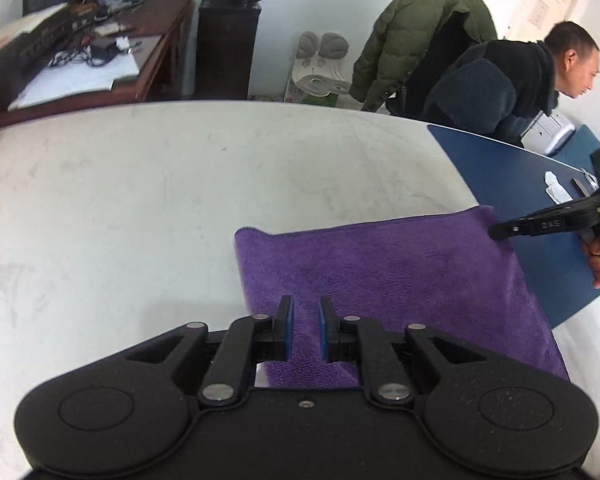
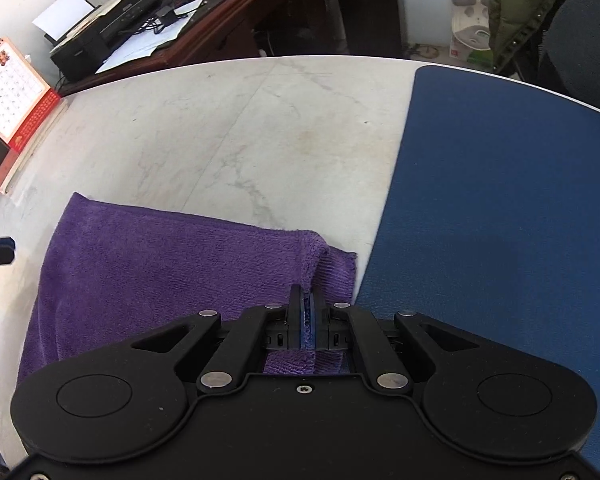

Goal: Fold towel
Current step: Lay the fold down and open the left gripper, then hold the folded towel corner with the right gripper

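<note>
Our right gripper (image 2: 308, 300) pinches the towel (image 2: 160, 272) at its right edge, jaws closed on a raised ridge. Our left gripper (image 1: 305, 312), jaws slightly apart and empty, hovers over the near left part; the towel's long axis runs left to right.

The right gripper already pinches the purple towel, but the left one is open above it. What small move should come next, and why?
Probably close the left gripper on the towel edge beneath it. Its jaws stand apart over the purple towel with nothing held, while the right gripper is shut on a raised fold of the cloth. A fold likely needs both sides held.
</note>
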### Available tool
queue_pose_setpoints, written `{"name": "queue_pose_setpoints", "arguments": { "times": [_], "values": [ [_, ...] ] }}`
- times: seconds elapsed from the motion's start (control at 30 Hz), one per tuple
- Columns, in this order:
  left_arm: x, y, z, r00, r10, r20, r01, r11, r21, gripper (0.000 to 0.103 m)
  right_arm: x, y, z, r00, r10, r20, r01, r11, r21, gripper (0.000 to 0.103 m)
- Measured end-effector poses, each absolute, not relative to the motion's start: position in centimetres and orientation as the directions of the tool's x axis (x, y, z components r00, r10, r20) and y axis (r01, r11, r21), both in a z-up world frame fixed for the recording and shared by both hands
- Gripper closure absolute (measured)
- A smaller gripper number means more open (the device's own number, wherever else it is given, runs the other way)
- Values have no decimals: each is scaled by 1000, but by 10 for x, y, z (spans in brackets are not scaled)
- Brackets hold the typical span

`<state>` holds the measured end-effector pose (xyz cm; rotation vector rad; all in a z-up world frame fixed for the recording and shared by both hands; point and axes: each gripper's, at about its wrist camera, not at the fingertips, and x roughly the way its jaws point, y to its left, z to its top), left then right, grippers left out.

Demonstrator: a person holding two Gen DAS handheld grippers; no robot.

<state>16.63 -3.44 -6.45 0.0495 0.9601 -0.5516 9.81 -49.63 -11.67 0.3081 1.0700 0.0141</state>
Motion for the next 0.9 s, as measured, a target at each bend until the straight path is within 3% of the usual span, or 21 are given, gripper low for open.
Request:
{"name": "queue_pose_setpoints", "arguments": {
  "times": [0.57,0.9],
  "values": [
    [181,-61,-104,385,-338,-859,494,861,-117,89,85,-501,-78,598,141,-789,144,949,279,101],
    [183,-66,-104,381,-326,-865,510,854,-98,87,79,-504,-89,579,114,-807,167,953,254,101]
  ]
}}
